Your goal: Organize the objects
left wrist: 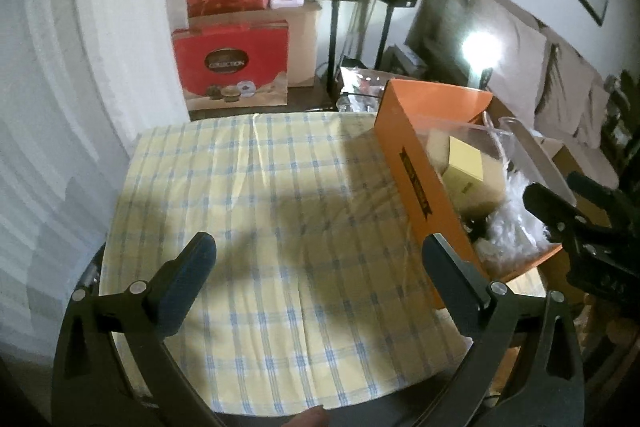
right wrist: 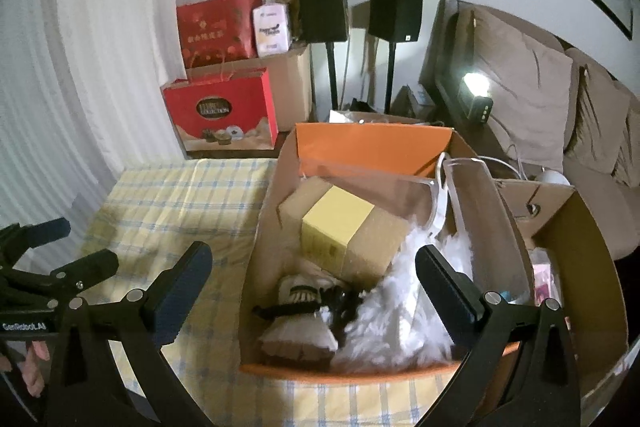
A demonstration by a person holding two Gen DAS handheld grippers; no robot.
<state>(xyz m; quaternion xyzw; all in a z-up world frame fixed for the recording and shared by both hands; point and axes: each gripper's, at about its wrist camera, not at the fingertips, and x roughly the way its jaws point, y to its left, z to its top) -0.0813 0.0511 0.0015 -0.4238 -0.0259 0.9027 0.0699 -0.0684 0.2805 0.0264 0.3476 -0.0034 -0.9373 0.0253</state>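
An open orange box (right wrist: pixel 368 143) stands on the checked yellow-and-blue tablecloth (left wrist: pixel 260 207). It holds a yellow box (right wrist: pixel 334 227), a brown carton (right wrist: pixel 376 243), a clear plastic container (right wrist: pixel 476 211), white fluffy material (right wrist: pixel 400 323) and a white item with black straps (right wrist: pixel 300 303). My right gripper (right wrist: pixel 312 279) is open and empty, just above the box's near side. My left gripper (left wrist: pixel 316 267) is open and empty above the bare cloth, left of the orange box (left wrist: pixel 420 163). The right gripper shows in the left wrist view (left wrist: pixel 568 203), and the left gripper in the right wrist view (right wrist: pixel 60 251).
Red gift bags (right wrist: pixel 224 111) and a cardboard carton (right wrist: pixel 288 83) stand behind the table by the white wall. Two black speakers on stands (right wrist: pixel 320 11) are beyond. A sofa with brown cushions (right wrist: pixel 532 83) and a bright lamp (right wrist: pixel 476 85) lie at the right. Another cardboard box (right wrist: pixel 576 227) stands right of the orange box.
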